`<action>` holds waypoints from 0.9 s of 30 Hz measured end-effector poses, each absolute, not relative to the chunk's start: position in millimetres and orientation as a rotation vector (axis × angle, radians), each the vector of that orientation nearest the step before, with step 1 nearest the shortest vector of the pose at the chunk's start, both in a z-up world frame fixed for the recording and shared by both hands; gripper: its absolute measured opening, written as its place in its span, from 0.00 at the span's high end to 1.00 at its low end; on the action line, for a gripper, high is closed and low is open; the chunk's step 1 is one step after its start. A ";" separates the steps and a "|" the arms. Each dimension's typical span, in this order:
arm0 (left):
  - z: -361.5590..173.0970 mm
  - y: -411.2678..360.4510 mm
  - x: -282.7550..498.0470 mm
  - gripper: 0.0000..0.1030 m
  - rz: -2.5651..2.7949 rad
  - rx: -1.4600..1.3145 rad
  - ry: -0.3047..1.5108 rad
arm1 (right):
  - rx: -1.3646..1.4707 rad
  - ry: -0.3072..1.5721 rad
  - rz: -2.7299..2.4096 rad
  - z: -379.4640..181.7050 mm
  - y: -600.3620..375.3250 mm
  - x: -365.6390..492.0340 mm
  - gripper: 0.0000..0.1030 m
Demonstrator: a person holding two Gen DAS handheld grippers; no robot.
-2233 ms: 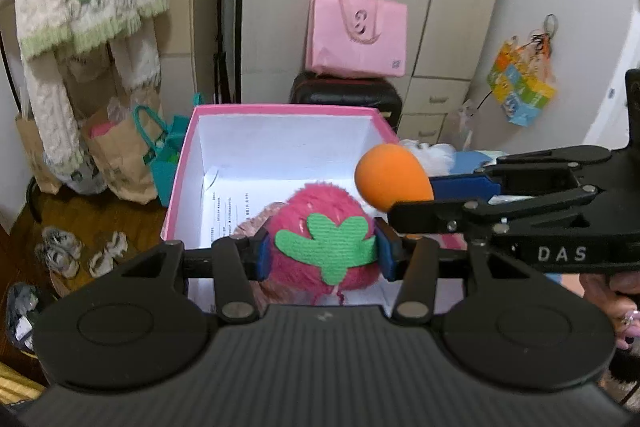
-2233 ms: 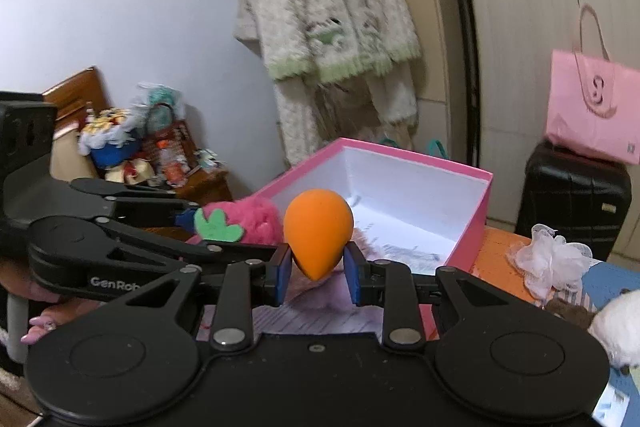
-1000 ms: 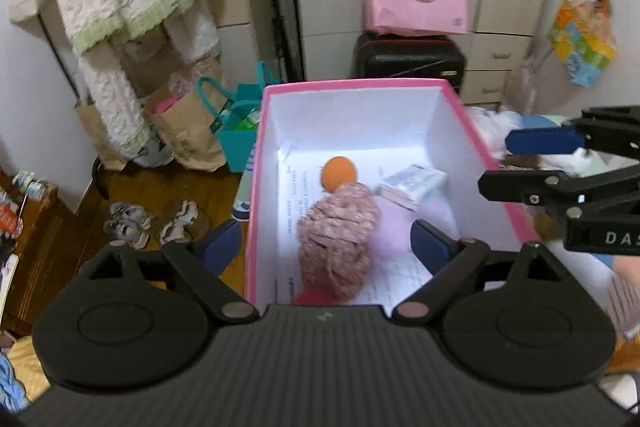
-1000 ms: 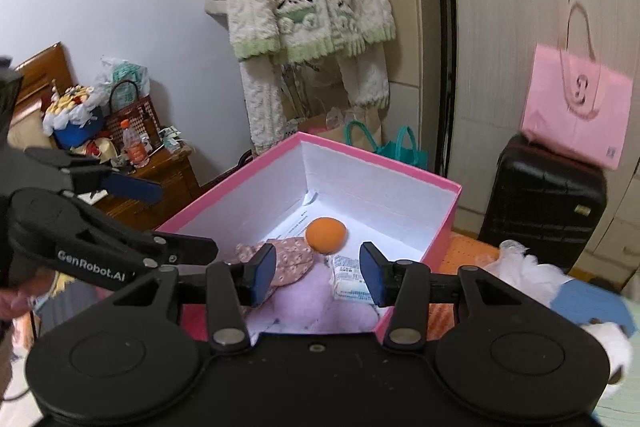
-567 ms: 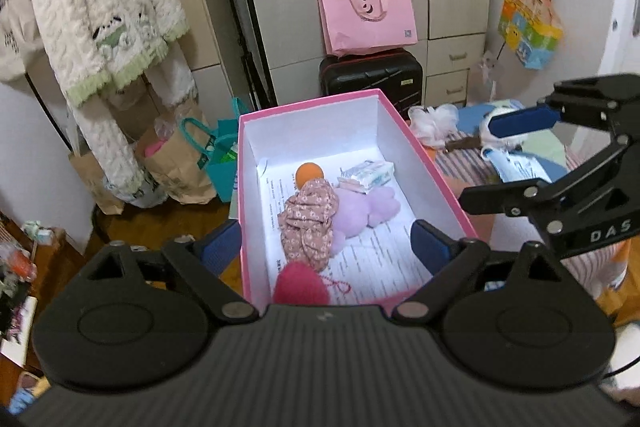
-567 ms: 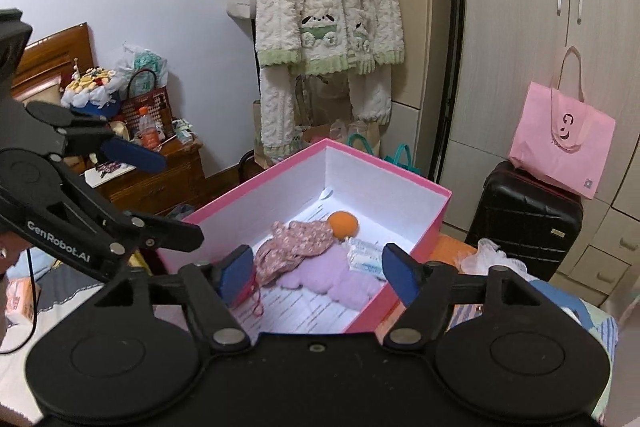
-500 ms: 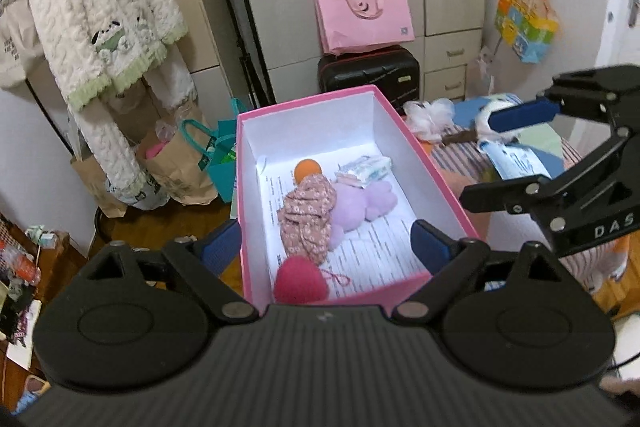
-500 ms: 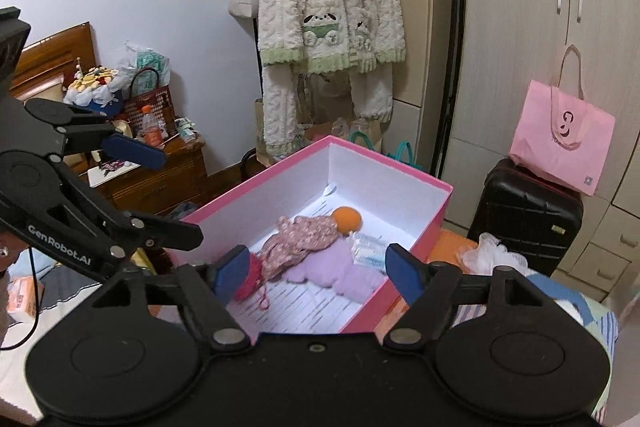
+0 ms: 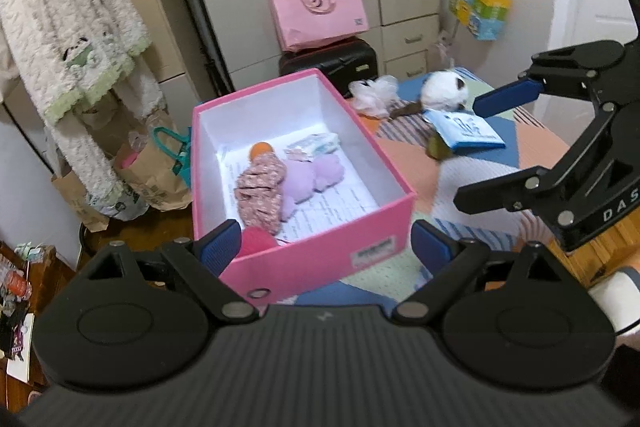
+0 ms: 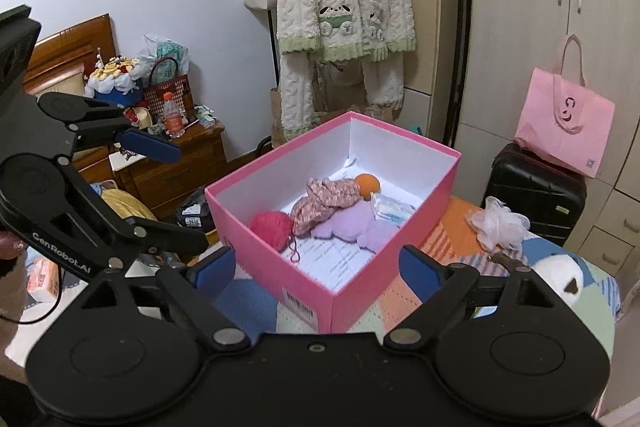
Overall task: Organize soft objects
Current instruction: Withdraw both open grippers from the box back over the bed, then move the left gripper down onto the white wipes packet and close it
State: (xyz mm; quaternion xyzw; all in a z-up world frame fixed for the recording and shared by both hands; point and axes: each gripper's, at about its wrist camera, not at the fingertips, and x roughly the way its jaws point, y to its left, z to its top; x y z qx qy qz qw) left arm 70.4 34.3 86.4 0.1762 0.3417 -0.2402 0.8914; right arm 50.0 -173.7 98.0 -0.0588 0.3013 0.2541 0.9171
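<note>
Panda plush (image 9: pixel 443 91) at two o'clock beyond pink box (image 9: pixel 320 259), nearer right hand-held gripper (image 10: pixel 316 269), jaws just opened wide, empty, like left hand-held gripper (image 9: pixel 325 241)

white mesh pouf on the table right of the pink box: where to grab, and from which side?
Pinch the white mesh pouf across its bunched middle, coming down from above with the right hand-held gripper, which is open and empty. It is a loose, crumpled ball with no firm edge, so a grip on the middle would likely gather enough mesh to hold. It lies clear of the pink box, leaving room for both fingers.
</note>
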 end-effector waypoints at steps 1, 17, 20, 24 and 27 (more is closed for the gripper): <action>84.8 30.7 67.8 0.10 -0.509 0.375 0.712 | -0.122 0.619 0.521 96.3 -175.8 45.0 0.11; 53.8 -35.4 61.7 0.10 -0.735 0.371 0.755 | -0.053 0.585 0.425 48.4 -255.1 -16.4 0.11; 48.5 -48.7 66.3 0.10 -0.758 0.346 0.743 | -0.035 0.579 0.384 35.3 -271.3 -17.6 0.11; 43.6 -65.3 73.1 0.12 -0.768 0.329 0.702 | -0.045 0.560 0.348 20.3 -283.3 -15.2 0.11; 39.3 -78.7 74.9 0.12 -0.738 0.328 0.638 | -0.056 0.534 0.317 9.0 -291.0 -10.3 0.11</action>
